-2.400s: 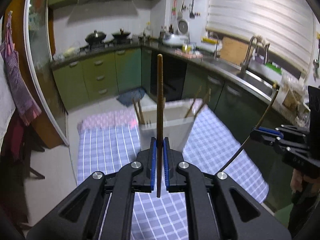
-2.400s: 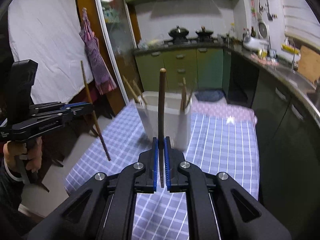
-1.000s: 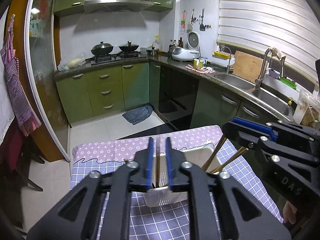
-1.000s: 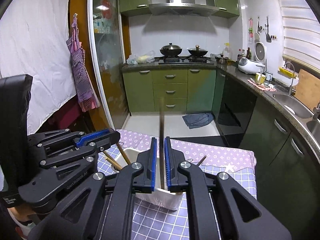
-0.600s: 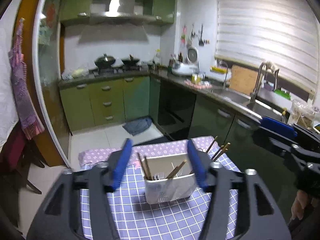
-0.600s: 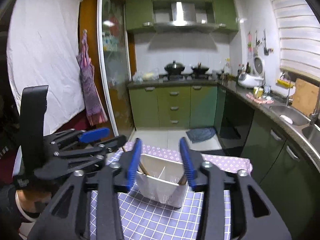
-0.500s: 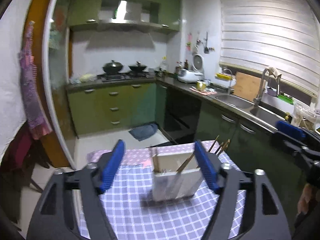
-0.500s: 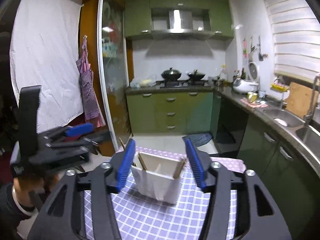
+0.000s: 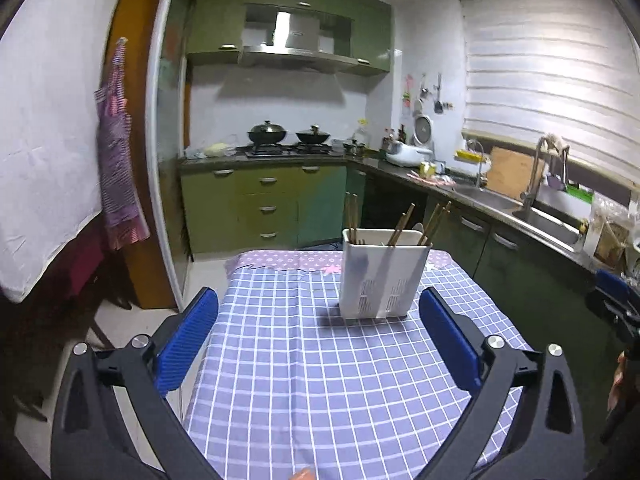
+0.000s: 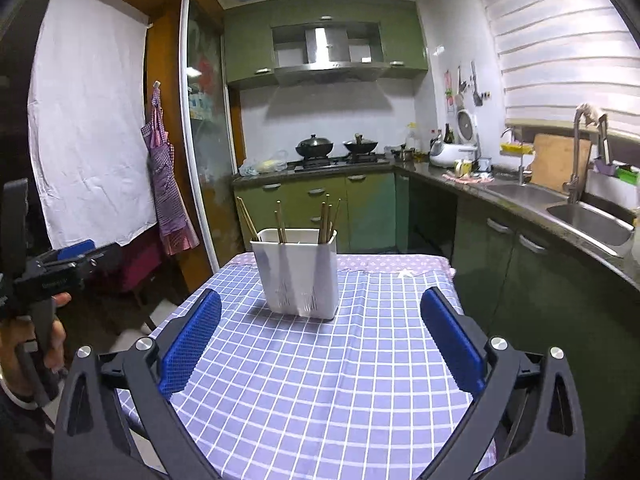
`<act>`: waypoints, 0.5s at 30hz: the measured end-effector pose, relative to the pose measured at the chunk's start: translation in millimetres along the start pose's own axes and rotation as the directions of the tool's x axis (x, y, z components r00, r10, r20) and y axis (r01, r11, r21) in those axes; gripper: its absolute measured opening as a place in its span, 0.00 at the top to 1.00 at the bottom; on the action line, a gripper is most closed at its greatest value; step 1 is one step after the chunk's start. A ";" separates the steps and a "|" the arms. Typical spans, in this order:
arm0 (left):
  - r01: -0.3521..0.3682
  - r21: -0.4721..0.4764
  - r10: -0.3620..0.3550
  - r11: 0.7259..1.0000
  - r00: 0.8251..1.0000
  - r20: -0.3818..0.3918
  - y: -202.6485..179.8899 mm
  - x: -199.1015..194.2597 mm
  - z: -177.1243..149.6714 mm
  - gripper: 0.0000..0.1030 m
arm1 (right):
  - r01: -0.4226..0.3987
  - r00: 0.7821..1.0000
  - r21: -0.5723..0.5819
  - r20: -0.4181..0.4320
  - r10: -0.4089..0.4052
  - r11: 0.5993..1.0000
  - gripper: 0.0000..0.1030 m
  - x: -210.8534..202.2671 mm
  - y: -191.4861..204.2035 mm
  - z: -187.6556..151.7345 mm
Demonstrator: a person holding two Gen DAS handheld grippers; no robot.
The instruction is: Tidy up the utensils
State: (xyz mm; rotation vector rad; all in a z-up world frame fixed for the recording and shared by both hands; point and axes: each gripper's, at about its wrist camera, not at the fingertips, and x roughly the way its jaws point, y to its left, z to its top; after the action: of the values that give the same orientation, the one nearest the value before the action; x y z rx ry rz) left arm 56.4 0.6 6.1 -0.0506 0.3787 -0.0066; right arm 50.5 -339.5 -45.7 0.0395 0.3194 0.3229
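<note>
A white utensil holder [image 9: 382, 274] stands upright on the purple checked tablecloth [image 9: 320, 380], with several brown chopsticks [image 9: 402, 224] sticking out of it. It also shows in the right wrist view [image 10: 298, 272], with chopsticks [image 10: 326, 222] in it. My left gripper [image 9: 318, 340] is open and empty, held back from the holder above the cloth. My right gripper [image 10: 320, 340] is open and empty too, also short of the holder. The left gripper shows at the left edge of the right wrist view [image 10: 64, 264].
The table stands in a kitchen with green cabinets [image 9: 260, 204], a stove with pots [image 9: 288, 136] at the back and a sink counter [image 10: 580, 204] along the right. The table's left edge [image 9: 212, 340] drops to the floor.
Both grippers held a chopstick, lowered it into the holder, opened and let go. Both have since pulled back and up from the holder with jaws wide.
</note>
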 end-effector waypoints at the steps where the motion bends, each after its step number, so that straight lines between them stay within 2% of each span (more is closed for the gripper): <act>1: -0.007 -0.008 0.007 1.000 1.000 0.006 2.8 -10.1 -1.5 0.07 | 0.005 1.000 -0.001 0.008 -0.005 1.000 0.05 -8.6 2.9 -1.0; 4: -0.025 -0.024 0.026 0.999 0.999 0.019 6.1 -31.8 -4.8 0.07 | -0.011 1.000 0.007 0.026 0.011 1.000 0.05 -33.3 14.0 -5.3; 9: -0.012 0.003 0.012 1.000 1.000 0.010 0.9 -54.7 -14.1 0.07 | 0.003 0.998 0.016 0.056 -0.004 1.000 0.04 -65.5 25.6 -10.2; 15: 0.021 -0.010 -0.021 1.000 1.000 0.000 0.1 -60.5 -23.8 0.07 | -0.004 0.999 0.040 0.053 0.002 0.999 0.04 -78.7 24.1 -12.8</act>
State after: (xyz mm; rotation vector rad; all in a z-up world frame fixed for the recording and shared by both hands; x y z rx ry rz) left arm -8.6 0.5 6.3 -0.0641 0.3782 -0.0251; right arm -31.7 -341.8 -31.9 0.0882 0.2735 0.3183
